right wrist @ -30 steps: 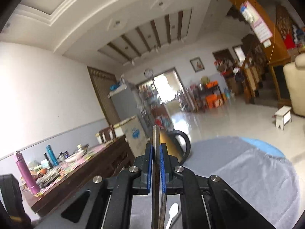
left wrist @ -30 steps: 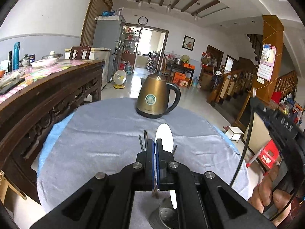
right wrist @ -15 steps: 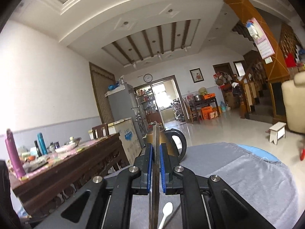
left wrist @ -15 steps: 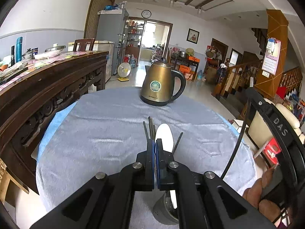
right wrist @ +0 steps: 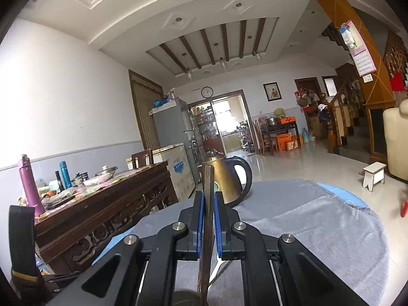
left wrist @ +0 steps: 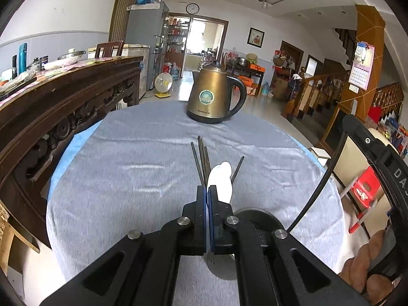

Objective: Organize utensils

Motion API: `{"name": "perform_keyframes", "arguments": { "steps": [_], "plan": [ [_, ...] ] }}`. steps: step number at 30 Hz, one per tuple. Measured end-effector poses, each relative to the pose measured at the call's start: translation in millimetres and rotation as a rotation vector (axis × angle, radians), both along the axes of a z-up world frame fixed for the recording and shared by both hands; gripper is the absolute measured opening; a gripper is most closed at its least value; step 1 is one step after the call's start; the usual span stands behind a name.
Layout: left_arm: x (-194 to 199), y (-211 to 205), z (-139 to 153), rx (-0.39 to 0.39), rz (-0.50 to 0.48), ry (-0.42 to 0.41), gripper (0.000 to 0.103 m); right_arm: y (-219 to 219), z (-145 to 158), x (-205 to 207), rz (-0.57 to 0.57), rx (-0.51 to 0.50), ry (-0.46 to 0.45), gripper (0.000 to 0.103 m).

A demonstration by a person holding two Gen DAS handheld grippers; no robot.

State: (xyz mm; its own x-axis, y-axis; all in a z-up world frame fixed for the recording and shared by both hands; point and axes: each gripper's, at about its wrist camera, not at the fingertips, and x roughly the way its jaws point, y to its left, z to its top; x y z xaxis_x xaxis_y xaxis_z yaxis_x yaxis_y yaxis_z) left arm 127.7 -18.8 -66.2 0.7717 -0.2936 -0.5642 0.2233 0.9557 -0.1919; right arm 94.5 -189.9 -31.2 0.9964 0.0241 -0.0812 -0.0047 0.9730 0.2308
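From my seat the biggest thing in front of me is the round table under its grey cloth (left wrist: 142, 168), with a blue layer showing at the edge. To the left of it runs the dark carved sideboard (left wrist: 58, 107), crowded on top with bottles and bowls. The brass-coloured kettle (left wrist: 215, 94) stands upright at the far side of the cloth, handle to the right. Nearer me, in the left wrist view, a dark round holder (left wrist: 257, 219) sits just behind the left gripper (left wrist: 207, 199), and out of it fan several dark chopsticks (left wrist: 201, 158) together with a white spoon (left wrist: 221, 181), their tips pointing toward the kettle; one chopstick leans apart to the right. My left gripper's blue pads are pressed together with no visible gap, and I cannot see anything caught between them. My right gripper (right wrist: 209, 211) hangs above the near edge of the table, its jaws pinching a single dark chopstick (right wrist: 207, 209) that stands nearly upright between the pads, its top end lined up with the kettle beyond and its lower end reaching down toward the rim of the holder at the bottom of that view.
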Motion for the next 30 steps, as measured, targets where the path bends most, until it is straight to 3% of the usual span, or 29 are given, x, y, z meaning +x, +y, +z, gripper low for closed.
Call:
{"name": "perform_keyframes", "arguments": {
  "steps": [26,29,30],
  "plan": [
    [-18,1,-19,-0.008,-0.041,0.085,0.003,-4,-25,-27,0.083,-0.025,0.149,0.010],
    [-17,5,-19,-0.014,-0.031,0.092,0.005,-4,-25,-27,0.086,-0.027,0.166,0.035],
    [-17,7,-19,-0.016,-0.027,0.093,0.006,-5,-26,-28,0.084,-0.020,0.168,0.052]
  ]
}}
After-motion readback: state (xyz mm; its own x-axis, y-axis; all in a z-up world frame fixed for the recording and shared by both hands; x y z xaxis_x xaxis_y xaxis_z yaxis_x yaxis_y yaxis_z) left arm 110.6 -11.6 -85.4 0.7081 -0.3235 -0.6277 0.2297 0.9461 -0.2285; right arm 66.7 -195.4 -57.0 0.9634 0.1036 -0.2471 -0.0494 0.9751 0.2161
